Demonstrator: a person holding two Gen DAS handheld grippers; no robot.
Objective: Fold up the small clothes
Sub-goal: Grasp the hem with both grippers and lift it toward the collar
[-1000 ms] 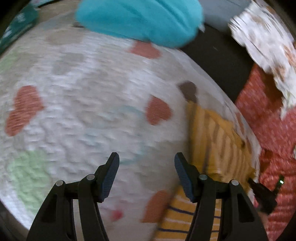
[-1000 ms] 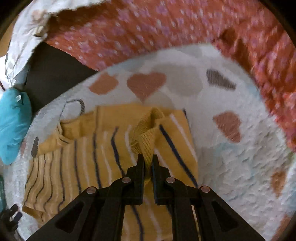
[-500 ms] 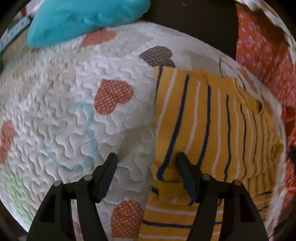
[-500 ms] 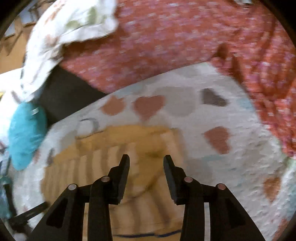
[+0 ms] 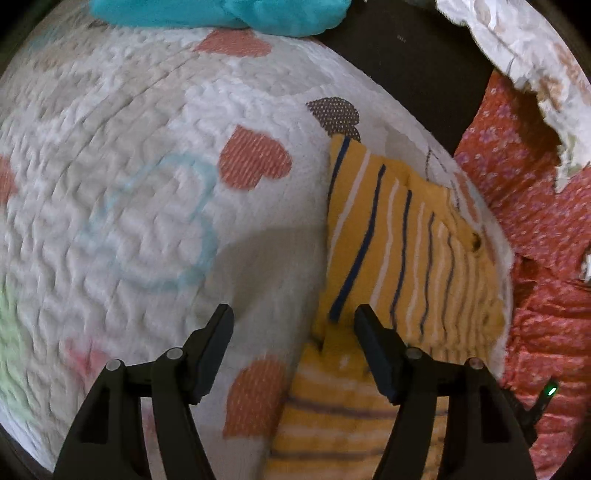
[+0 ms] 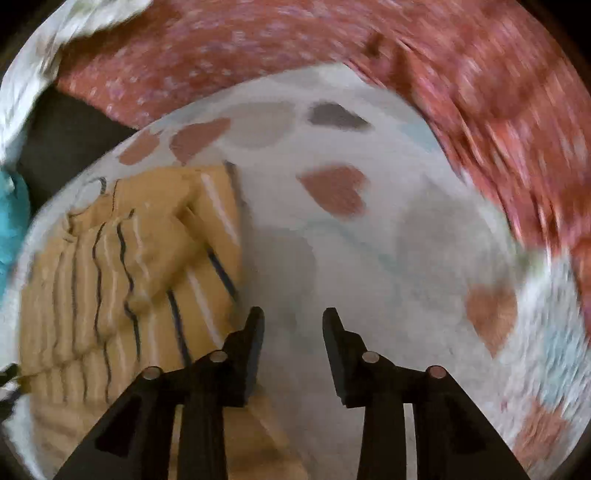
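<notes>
Lying on the heart-print quilt (image 5: 155,206), the striped top (image 5: 399,236) has one side already turned in over its body, a sleeve crossing the front in a diagonal band, as the right view shows (image 6: 122,266). So the step in hand looks like the side folds: one is laid, the other edge waits. The left gripper (image 5: 293,328) hangs over the top's near-left edge, jaws wide and empty, one finger above the quilt and the other above the cloth; whether either touches is not clear. The right gripper (image 6: 293,328) stands just off the top's right edge over bare quilt, jaws parted to a middling gap after letting go, nothing between them, and its view is smeared by motion. Next, I judge, each gripper must pinch a fresh hold, probably the unfolded edge or the hem, and carry it over evenly without dragging the laid fold loose. Beyond the quilt lie a teal cloth (image 5: 229,14), red floral fabric (image 6: 369,48) and a white printed piece (image 5: 532,55).
</notes>
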